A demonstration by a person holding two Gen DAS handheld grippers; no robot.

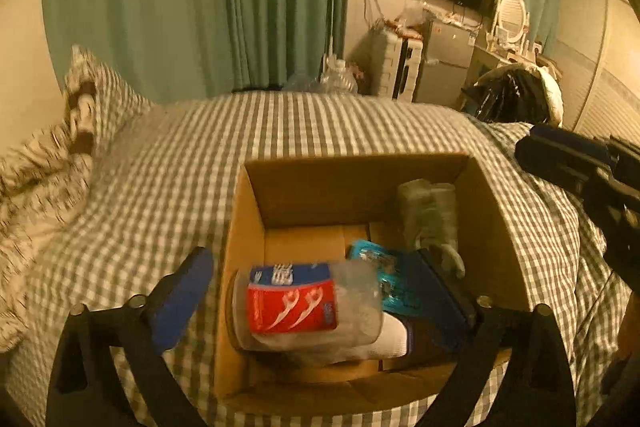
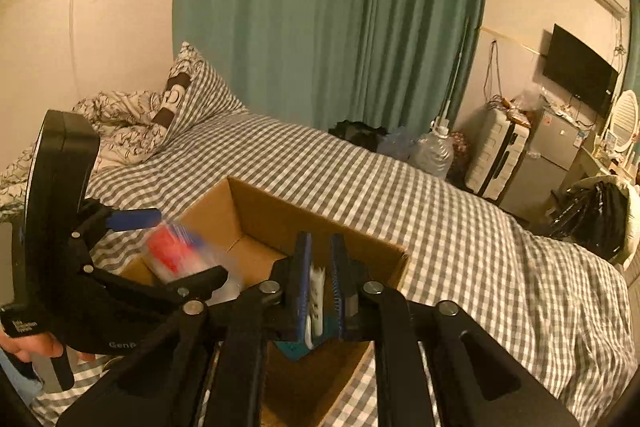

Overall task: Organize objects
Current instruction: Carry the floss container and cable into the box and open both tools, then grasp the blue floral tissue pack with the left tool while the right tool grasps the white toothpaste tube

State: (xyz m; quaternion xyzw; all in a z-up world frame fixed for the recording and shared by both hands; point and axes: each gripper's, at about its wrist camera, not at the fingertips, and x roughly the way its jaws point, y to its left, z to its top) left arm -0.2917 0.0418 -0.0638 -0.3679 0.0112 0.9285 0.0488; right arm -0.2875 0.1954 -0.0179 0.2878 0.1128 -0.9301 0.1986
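An open cardboard box sits on the checked bed. My left gripper hangs over the box's near left corner, its blue pads wide apart. A clear plastic jar with a red label is blurred between the pads and over the box; I cannot tell if either pad touches it. Inside the box lie a teal packet, a clear plastic item and a white sock. My right gripper is over the box, its pads shut on a thin white and teal packet. The jar and the left gripper show at left.
The grey checked bedsheet lies all around the box. A pillow and a crumpled quilt lie at the bed's head. Green curtains, a water jug, a suitcase and a black bag stand beyond the bed.
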